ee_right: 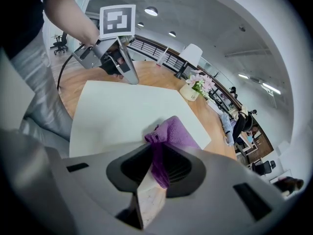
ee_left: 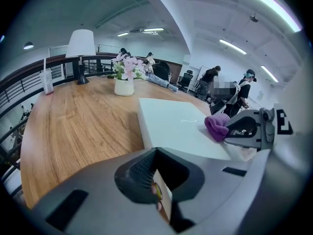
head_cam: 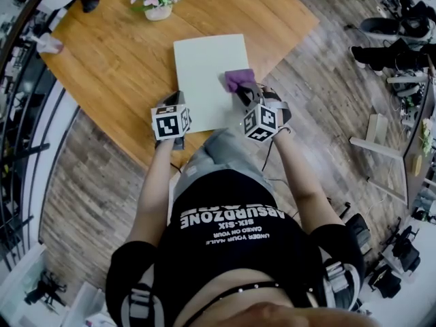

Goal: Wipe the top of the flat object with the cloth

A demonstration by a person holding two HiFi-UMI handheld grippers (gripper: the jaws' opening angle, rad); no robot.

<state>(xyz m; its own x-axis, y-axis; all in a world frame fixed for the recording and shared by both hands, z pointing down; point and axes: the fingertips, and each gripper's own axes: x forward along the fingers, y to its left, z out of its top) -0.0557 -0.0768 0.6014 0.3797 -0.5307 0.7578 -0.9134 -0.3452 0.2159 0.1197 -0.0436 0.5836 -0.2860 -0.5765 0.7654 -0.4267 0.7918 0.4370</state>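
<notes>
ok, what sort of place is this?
Likely an open-plan office or lab: a wooden table with a lamp and flowers, a railing behind it, and people standing farther back.

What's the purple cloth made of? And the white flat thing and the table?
The cloth looks like soft fuzzy fabric, maybe microfibre; it bunches where the right tool pinches it. The flat thing is smooth, matt, off-white, perhaps plastic or coated board; hard to tell. The table shows wood grain with a slight sheen: wood or wood-look.
</notes>
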